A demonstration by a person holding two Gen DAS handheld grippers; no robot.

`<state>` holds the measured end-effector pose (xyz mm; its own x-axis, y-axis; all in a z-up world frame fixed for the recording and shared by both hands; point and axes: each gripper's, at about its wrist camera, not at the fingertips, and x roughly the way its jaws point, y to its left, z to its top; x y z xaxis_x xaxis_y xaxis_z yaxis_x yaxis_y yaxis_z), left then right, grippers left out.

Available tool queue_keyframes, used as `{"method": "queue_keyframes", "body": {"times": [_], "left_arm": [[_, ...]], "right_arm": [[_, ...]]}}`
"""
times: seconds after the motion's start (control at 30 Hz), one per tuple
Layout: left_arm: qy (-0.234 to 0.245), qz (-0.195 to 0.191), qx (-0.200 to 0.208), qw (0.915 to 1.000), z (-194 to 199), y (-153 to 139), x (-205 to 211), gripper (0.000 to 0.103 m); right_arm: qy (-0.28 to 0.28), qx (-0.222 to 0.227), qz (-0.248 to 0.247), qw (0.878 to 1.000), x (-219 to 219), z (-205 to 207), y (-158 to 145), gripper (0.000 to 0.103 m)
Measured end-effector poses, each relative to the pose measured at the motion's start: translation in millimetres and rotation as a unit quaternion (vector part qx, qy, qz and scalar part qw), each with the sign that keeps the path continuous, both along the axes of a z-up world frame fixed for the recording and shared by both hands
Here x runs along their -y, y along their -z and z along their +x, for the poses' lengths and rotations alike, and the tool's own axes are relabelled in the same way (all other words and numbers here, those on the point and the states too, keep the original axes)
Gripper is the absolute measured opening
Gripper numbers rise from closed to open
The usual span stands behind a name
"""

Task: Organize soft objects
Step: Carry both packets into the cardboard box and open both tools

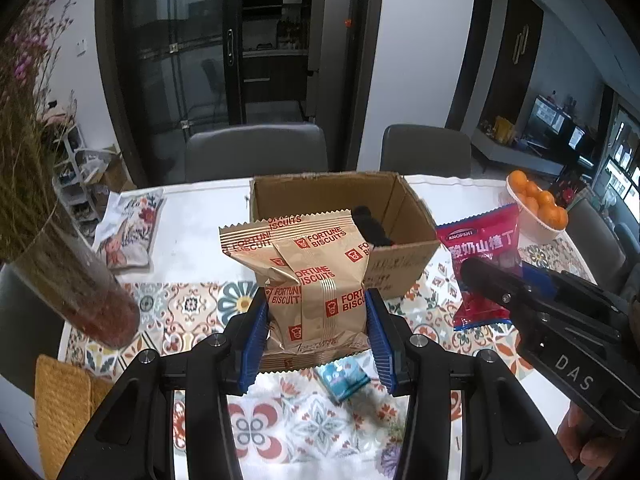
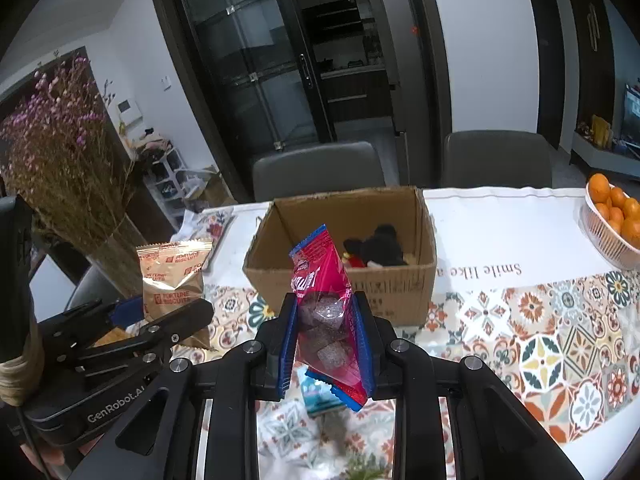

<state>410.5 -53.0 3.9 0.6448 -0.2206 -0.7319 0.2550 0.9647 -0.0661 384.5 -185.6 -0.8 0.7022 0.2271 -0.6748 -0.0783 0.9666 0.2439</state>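
Now both grippers are loaded — the left gripper [image 1: 316, 316] has its blue fingers [image 1: 254, 340] pressed against the sides of a tan biscuit packet [image 1: 304, 280], held upright above the patterned cloth on the counter [image 1: 192, 232], just in front of the open cardboard box [image 1: 400, 256]. Over on the right, the right gripper [image 2: 326, 340] has its fingers [image 2: 286, 344] closed narrow on a pink candy bag [image 2: 324, 304], also upright, its clear lower half showing sugared pieces. That bag hangs just short of the box's near wall. Inside the box there's a dark plush toy [image 2: 378, 246] with a bit of red beside it. Under both grippers, a small teal packet [image 1: 344, 376] lies flat on the cloth. Off to the left — a glass vase [image 1: 76, 280] of dried purple flowers, and a floral pouch [image 1: 132, 232] lying near the counter's far edge. A white basket of oranges [image 2: 612, 220] sits at the far right, well apart from the box.
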Motion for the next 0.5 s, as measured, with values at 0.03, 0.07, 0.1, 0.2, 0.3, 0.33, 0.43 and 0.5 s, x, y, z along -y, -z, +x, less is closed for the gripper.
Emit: {"method": "queue_keyframes", "body": {"times": [0.03, 0.07, 0.1, 0.2, 0.3, 0.33, 0.43, 0.5], "left_arm": [[0.001, 0.001, 0.003, 1.0, 3, -2, 1, 0.046], [0.001, 0.001, 0.005, 1.0, 6, -3, 2, 0.046], [0.001, 0.002, 0.007, 1.0, 8, -4, 2, 0.046], [0.002, 0.005, 0.013, 0.9999, 17, -7, 4, 0.046], [0.001, 0.004, 0.014, 0.9999, 25, -8, 5, 0.046], [0.002, 0.004, 0.016, 0.9999, 28, -9, 6, 0.046], [0.001, 0.007, 0.019, 0.9998, 37, -11, 6, 0.046], [0.003, 0.01, 0.019, 0.9998, 43, -11, 7, 0.046]], "right_arm": [[0.0, 0.002, 0.0, 1.0, 0, 2, -2, 0.028], [-0.001, 0.005, 0.0, 1.0, 0, 4, -4, 0.028], [0.0, 0.008, -0.001, 1.0, 1, 8, -6, 0.028], [-0.001, 0.012, -0.002, 1.0, 2, 17, -10, 0.028], [-0.002, 0.017, -0.005, 1.0, 3, 27, -12, 0.028], [-0.002, 0.017, -0.005, 1.0, 3, 29, -12, 0.028], [-0.006, 0.02, -0.008, 1.0, 5, 39, -15, 0.028], [-0.006, 0.022, -0.011, 1.0, 6, 46, -15, 0.028]]}}
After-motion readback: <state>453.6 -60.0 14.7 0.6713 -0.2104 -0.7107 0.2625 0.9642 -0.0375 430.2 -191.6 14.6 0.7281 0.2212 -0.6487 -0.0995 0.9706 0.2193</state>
